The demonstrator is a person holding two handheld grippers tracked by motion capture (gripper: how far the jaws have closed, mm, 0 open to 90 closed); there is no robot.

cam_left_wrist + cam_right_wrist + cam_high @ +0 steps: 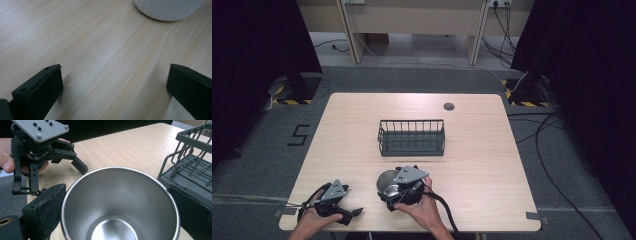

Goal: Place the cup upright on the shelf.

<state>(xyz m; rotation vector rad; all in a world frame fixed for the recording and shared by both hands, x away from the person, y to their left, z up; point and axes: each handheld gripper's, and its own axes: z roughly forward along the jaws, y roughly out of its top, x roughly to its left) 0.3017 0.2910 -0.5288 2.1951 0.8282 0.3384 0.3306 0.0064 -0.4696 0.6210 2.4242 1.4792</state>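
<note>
The right gripper has its jaws spread around a steel cup, one pad at each side of the rim (the left pad looks to touch the rim; whether the right one presses, I cannot tell), and the cup stands upright on the wooden table. Beyond this gripper, on its far right, sits a dark wire basket, near but apart from the cup. The left gripper rests with jaws wide apart over bare tabletop, nothing between them, well to the side of the cup.
</note>
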